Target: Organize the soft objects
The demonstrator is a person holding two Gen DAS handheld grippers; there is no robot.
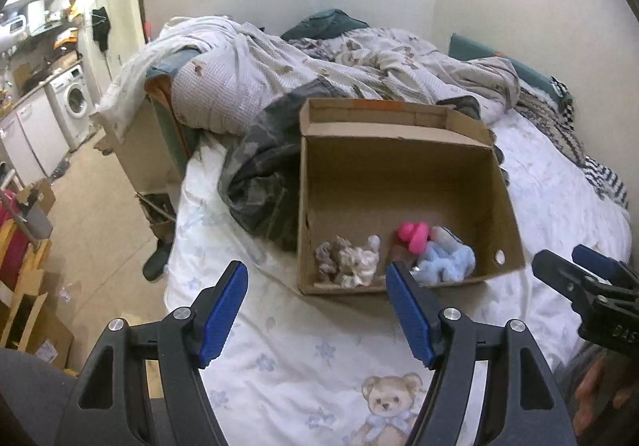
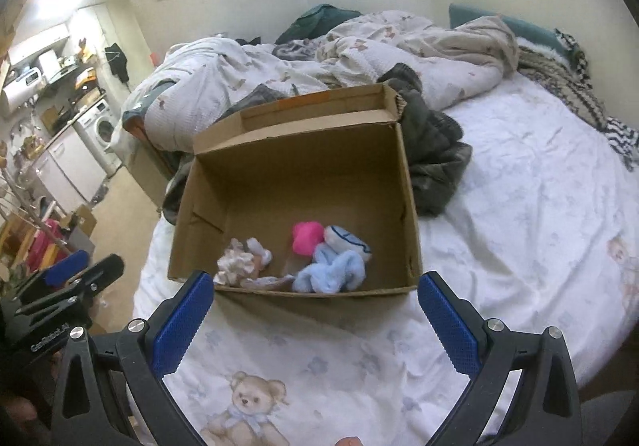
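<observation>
Cardboard box [image 2: 407, 182] on bed: cream plush [image 2: 239, 262], pink toy [image 2: 305, 237], blue plush [image 2: 331, 272] bunched at its near wall. Left gripper [image 1: 315, 278] and right gripper [image 2: 315, 288], jaws spread, empty, short of box; sorting likely done.

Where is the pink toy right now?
In both views the pink toy lies inside the cardboard box on the bed, near its front wall, touching the light blue plush.

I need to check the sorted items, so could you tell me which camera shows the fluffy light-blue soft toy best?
The right wrist view: the fluffy light-blue soft toy lies unobstructed inside the cardboard box. In the left wrist view, a gripper finger partly covers it.
</observation>
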